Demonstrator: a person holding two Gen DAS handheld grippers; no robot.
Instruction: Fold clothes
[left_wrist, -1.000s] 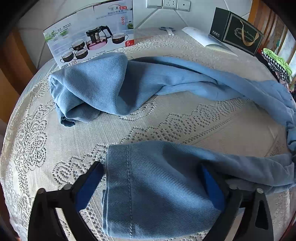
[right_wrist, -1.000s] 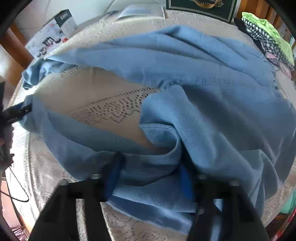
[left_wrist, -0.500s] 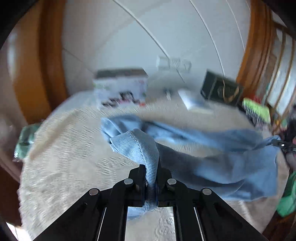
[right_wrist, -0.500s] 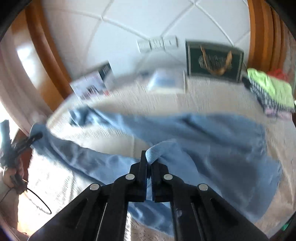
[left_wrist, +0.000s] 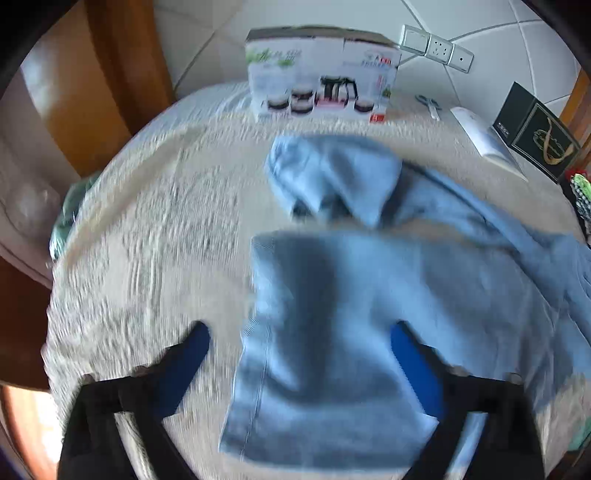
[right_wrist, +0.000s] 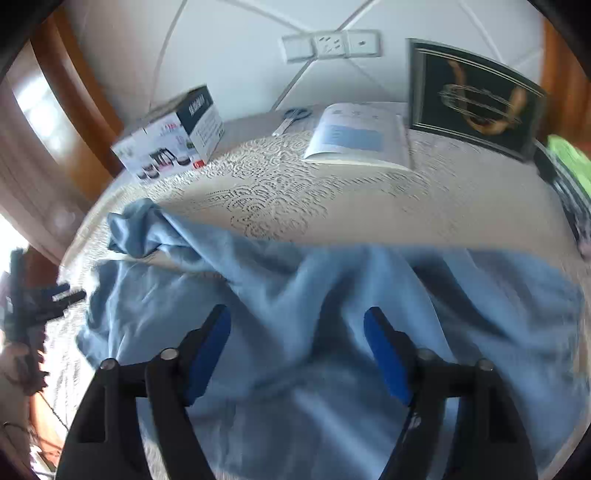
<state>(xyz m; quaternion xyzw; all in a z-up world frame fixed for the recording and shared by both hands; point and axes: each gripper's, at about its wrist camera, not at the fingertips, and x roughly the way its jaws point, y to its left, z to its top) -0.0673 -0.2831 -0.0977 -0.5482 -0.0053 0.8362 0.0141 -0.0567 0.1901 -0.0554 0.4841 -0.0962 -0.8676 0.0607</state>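
Both grippers open over the blue trousers (left_wrist: 332, 332), between grasps in the fold.

Left wrist view: my left gripper (left_wrist: 299, 343) hangs spread, empty, over a hemmed leg end; the other leg lies bunched beyond it, toward the tea-set box (left_wrist: 321, 74). I judge one leg must next be laid on the other. Right wrist view: my right gripper (right_wrist: 297, 332) is spread too, holding nothing, over rumpled cloth well short of the box (right_wrist: 173, 133); it needs a fresh pinch first.
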